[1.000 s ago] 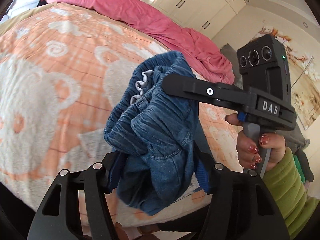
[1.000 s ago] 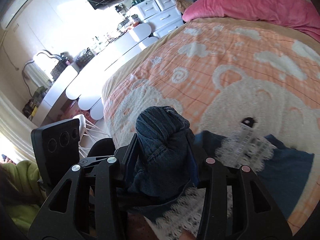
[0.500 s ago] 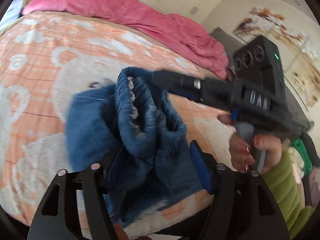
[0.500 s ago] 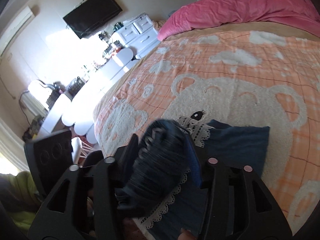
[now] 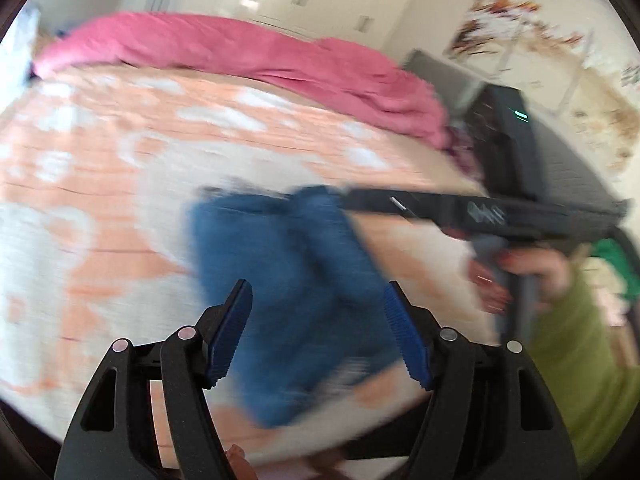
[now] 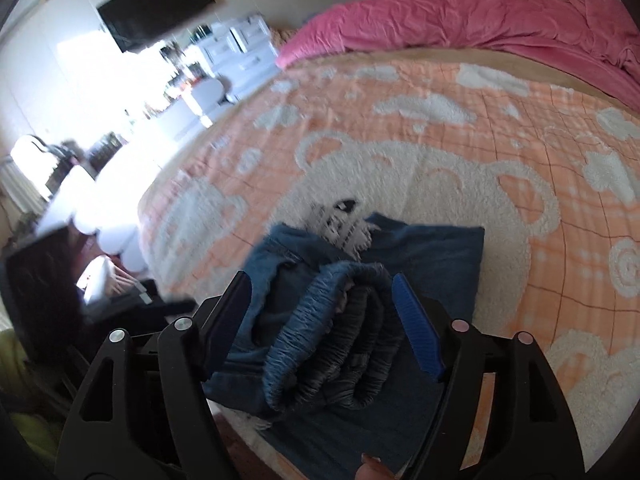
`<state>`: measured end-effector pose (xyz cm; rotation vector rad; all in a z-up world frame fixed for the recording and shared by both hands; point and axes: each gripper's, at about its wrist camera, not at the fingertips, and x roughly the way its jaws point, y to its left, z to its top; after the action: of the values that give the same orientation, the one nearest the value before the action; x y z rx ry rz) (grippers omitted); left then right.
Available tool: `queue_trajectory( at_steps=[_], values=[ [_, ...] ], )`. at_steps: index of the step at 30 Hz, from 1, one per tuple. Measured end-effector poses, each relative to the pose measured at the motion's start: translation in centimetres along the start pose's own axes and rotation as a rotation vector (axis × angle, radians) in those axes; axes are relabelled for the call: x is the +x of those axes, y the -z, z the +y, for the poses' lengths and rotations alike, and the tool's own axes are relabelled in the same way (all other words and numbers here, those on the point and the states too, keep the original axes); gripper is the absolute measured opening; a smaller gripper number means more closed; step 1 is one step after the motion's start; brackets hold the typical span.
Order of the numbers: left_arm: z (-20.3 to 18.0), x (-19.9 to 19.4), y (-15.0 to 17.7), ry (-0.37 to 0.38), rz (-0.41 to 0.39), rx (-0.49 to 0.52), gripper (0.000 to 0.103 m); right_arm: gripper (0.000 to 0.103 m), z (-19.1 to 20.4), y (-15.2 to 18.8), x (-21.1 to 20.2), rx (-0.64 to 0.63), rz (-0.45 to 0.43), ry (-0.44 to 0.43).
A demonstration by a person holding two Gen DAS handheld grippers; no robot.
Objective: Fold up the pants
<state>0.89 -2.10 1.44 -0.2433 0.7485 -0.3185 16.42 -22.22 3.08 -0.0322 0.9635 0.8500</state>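
As viewed from the left wrist, found the pants (image 5: 280, 248), blue denim, lying bunched on the orange-and-white blanket (image 5: 120, 184) near the bed's front edge. View heavily blurred; detail of the folds not determinable there.

Left gripper (image 5: 317, 285): jaws released, blue pads (image 5: 230, 332) set wide apart, cloth seen between and beyond them, no pinch on it evident.

Right gripper (image 6: 322, 280): jaws opening, with the gathered elastic waistband (image 6: 332, 332) between them. Left pad clear of the cloth; right pad just beside the band, with no squeeze visible. Noted the waistband rolled over on itself and resting on a flatter layer of the same denim. White lace trim (image 6: 340, 224) found lying across the far part of the pants.

From the left wrist, also recorded the right gripper reaching in from the right towards the far corner of the pants, held by a hand (image 5: 520, 272) with painted nails, in a green sleeve (image 5: 580, 352).

Pink duvet (image 5: 240, 48) heaped along the far side of the bed. Dark television (image 6: 156, 4) mounted on the wall.
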Motion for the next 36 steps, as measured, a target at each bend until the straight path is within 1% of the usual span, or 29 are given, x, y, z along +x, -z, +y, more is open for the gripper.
queue_trajectory(
  at_steps=[1,3,5,7,8,10,12,14,18,20,22,23,28,30,31,36],
  values=[
    [0.6,0.0,0.1,-0.026,0.003,-0.006,0.067,0.066,0.2,0.3,0.5,-0.019,0.026,0.042],
    [1.4,0.8,0.2,-0.057,0.037,-0.025,0.067,0.066,0.4,0.9,1.5,-0.044,0.077,0.122],
    [1.4,1.2,0.3,-0.061,0.062,-0.028,0.067,0.066,0.3,1.9,2.0,-0.053,0.115,0.188],
    [1.1,1.4,0.1,-0.066,0.064,0.008,0.067,0.066,-0.3,3.3,1.6,-0.040,0.129,0.231],
    [0.7,1.8,-0.1,-0.078,0.067,0.037,0.067,0.066,-0.5,3.8,1.5,-0.034,0.128,0.241],
    [-0.2,2.7,-0.6,-0.084,0.071,0.063,0.067,0.066,-1.1,4.8,0.9,-0.008,0.125,0.262],
    [-0.2,3.7,-0.5,-0.076,0.091,0.067,0.067,0.066,-1.8,5.6,0.4,0.024,0.118,0.281],
    [-0.4,4.1,-0.2,-0.092,0.114,0.076,0.067,0.066,-2.2,5.7,0.3,0.043,0.115,0.294],
    [-0.4,4.1,-0.4,-0.093,0.115,0.080,0.068,0.066,-1.5,5.4,0.3,0.021,0.091,0.273],
    [-0.6,3.9,-0.7,-0.097,0.103,0.082,0.073,0.068,-1.1,5.2,-0.3,0.013,0.067,0.264],
    [-0.6,3.8,-0.9,-0.089,0.101,0.074,0.073,0.073,-0.9,5.1,-1.1,0.018,0.036,0.261],
    [-0.7,3.7,-1.0,-0.085,0.100,0.072,0.073,0.074,-0.8,5.1,-1.3,0.019,0.026,0.258],
    [-1.0,3.2,-1.2,-0.083,0.087,0.083,0.074,0.075,0.2,5.7,-3.4,0.014,-0.046,0.218],
    [-1.1,3.0,-1.3,-0.094,0.076,0.095,0.075,0.075,0.7,6.0,-4.0,0.012,-0.072,0.199],
    [-1.1,2.9,-1.4,-0.097,0.071,0.098,0.077,0.075,1.0,6.2,-4.3,0.009,-0.080,0.192],
    [-0.7,2.5,-1.8,-0.100,0.058,0.093,0.078,0.075,3.1,7.1,-5.0,-0.040,-0.107,0.169]
  ],
)
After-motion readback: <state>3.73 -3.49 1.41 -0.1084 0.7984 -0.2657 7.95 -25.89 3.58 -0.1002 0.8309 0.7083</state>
